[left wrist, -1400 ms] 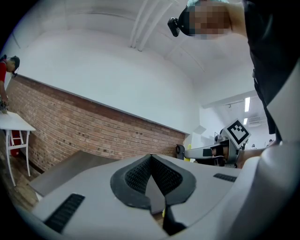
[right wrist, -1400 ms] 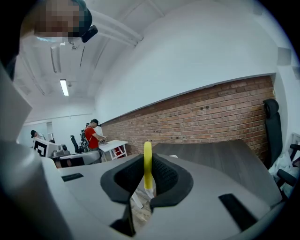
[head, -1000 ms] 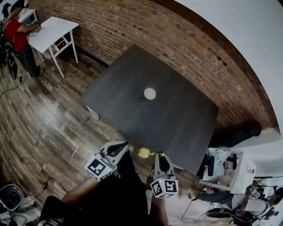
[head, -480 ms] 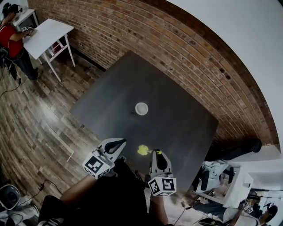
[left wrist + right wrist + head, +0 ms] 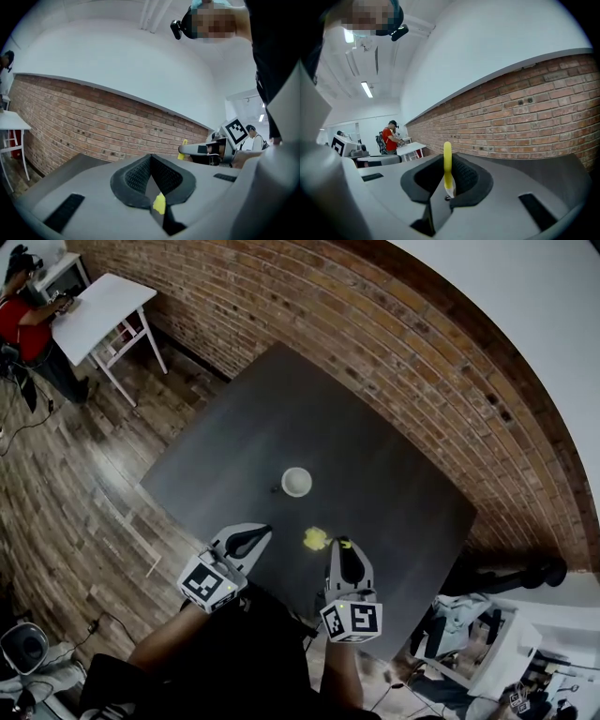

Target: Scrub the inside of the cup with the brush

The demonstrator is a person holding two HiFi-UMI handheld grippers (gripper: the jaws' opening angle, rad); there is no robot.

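- The white cup (image 5: 296, 481) stands upright, mouth up, near the middle of the dark table (image 5: 394, 465) — alone there, and apart from both grippers.
- The right gripper (image 5: 345, 547) has its jaws closed on the yellow brush (image 5: 315, 538). In the right gripper view the slim yellow handle rises straight up out of the pinch between the ribbed black pads (image 5: 461, 177).
- From overhead, the brush end pokes out ahead of the jaws over the near part of the table, short of the cup and not touching it.
- The left gripper (image 5: 262, 531) is held beside it, over the table's near edge. Its jaws are drawn together into a tight V with nothing between them that I can name — only a small yellow bit low in the seam.
- Each gripper's cube carries black-and-white square marker patterns: one (image 5: 208, 582) on the left, one (image 5: 351, 620) on the right.
- A brick wall (image 5: 309, 306) runs behind the table.
- Off in the corner, a person in a red top (image 5: 26, 317) stands at a white table (image 5: 98, 310) on the wooden floor (image 5: 66, 474).
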